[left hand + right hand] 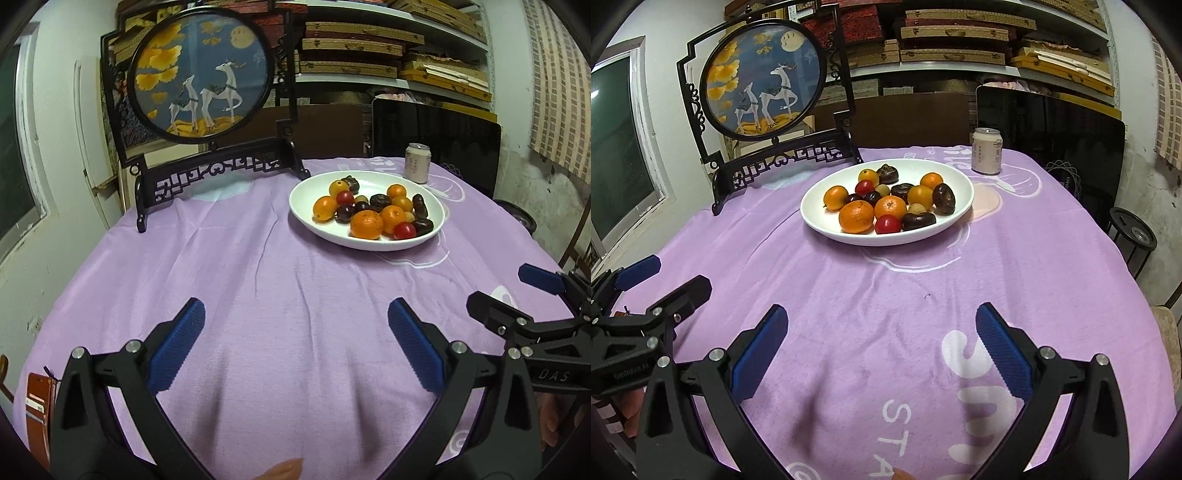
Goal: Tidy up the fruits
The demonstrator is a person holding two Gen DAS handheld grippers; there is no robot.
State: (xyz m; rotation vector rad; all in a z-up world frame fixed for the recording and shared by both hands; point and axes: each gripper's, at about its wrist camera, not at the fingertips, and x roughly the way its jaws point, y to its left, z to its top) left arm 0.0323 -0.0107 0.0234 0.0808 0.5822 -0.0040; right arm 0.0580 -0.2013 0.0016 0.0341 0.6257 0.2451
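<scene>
Lying far ahead, the white plate [820, 221] of fruit sits right of the wide-open, empty left gripper [295, 347], squarer to the equally wide, empty right gripper [881, 350].

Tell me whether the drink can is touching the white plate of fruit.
Apart. The right wrist view shows a strip of purple cloth between the drink can and the white plate's far rim.

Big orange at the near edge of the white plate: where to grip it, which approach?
Judgement: grip the big orange across its widest middle, coming from above and the near side with the right hand-held gripper, which is open. It sits against the white plate near rim, with a red fruit touching its right side, so a low sideways approach looks blocked.
</scene>
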